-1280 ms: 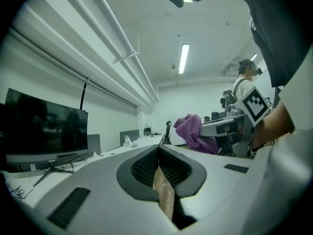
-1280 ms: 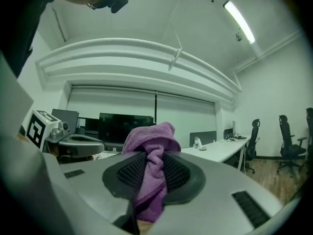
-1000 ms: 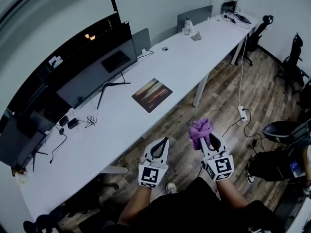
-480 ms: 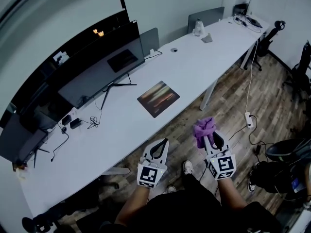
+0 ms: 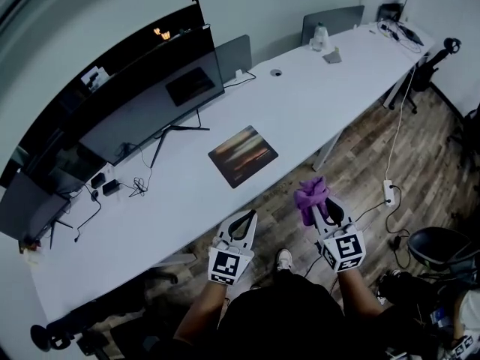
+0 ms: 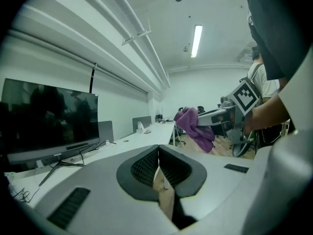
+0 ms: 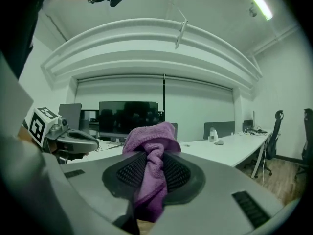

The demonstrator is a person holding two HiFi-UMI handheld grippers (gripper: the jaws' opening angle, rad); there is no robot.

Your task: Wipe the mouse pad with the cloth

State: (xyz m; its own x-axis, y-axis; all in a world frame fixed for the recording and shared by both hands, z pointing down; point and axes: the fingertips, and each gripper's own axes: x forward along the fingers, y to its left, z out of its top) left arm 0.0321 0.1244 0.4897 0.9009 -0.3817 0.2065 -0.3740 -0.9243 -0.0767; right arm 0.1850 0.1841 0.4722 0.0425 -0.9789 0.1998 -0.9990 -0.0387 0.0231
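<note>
Your left claw (image 5: 246, 217) is pinched together with nothing in it, hanging over the floor just short of the desk (image 5: 315, 96). The mouse pad (image 5: 242, 155) lies flat near the desk's front edge, almost dead ahead of that claw, long side along the edge. The cloth (image 5: 310, 196) is bunched in your right claw (image 5: 316, 210), so I'd guess that one reaches forward and a bit left.

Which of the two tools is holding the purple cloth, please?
The right tool, jaws clamped on the purple cloth; the left tool is shut and empty.
</note>
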